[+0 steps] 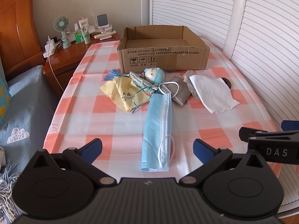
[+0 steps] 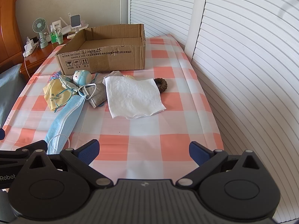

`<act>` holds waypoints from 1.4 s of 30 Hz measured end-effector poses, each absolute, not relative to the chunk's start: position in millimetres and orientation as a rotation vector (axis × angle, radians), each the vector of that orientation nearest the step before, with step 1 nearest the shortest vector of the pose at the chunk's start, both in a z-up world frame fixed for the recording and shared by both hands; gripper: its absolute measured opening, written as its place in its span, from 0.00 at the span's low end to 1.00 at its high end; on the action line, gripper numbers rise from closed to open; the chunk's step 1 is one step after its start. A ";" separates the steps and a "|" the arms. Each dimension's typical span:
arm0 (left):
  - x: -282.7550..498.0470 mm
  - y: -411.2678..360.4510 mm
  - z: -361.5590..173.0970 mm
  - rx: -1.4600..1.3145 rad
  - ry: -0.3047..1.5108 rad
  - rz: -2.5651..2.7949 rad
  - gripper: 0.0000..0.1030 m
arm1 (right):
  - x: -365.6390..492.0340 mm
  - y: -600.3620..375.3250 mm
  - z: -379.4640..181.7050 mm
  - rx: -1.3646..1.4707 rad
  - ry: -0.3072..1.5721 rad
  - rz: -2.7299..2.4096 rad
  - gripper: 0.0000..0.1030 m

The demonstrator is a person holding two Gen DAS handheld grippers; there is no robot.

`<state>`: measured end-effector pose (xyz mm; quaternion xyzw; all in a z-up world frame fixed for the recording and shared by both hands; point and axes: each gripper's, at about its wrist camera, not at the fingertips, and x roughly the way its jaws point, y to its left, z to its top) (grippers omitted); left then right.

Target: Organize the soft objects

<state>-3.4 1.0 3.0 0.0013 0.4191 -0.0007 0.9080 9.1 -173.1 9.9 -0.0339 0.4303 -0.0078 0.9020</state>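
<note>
Left wrist view: the left claw (image 1: 147, 149) has its jaws spread apart and holds nothing. The blue face mask (image 1: 158, 130) lies flat on the worktop (image 1: 112, 123), its near end between the fingertips. Beyond it lie the yellow cloth (image 1: 123, 93), the small doll (image 1: 155, 74), the grey mask (image 1: 177, 91) and the white tissue (image 1: 213, 95), all just in front of the empty cardboard box (image 1: 164, 56). Judgement: no item is boxed; the sorting step is at its start. The next move calls for lowering onto the blue mask and closing.

Right wrist view: the right claw (image 2: 143, 150) is likewise spread and empty, over bare worktop. The white tissue (image 2: 132, 97) lies ahead, well apart; the brown hair tie (image 2: 162, 84) sits at its far edge.
</note>
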 end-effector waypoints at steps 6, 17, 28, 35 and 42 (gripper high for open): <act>-3.6 1.4 3.3 0.003 0.866 -0.001 0.99 | 9.0 -172.9 10.0 -0.069 0.890 -0.016 1.00; -3.8 1.6 3.5 0.003 0.865 -0.004 0.99 | 8.9 -172.5 10.2 -0.070 0.890 -0.017 1.00; -4.9 0.9 4.4 0.000 0.867 -0.002 0.99 | 9.2 -172.8 5.0 -0.069 0.890 -0.017 1.00; -5.0 1.1 4.3 0.001 0.866 -0.002 0.99 | 8.7 -172.7 11.4 -0.068 0.890 -0.017 1.00; -5.4 1.1 4.7 0.000 0.866 -0.002 0.99 | 8.7 -172.8 10.3 -0.068 0.889 -0.017 1.00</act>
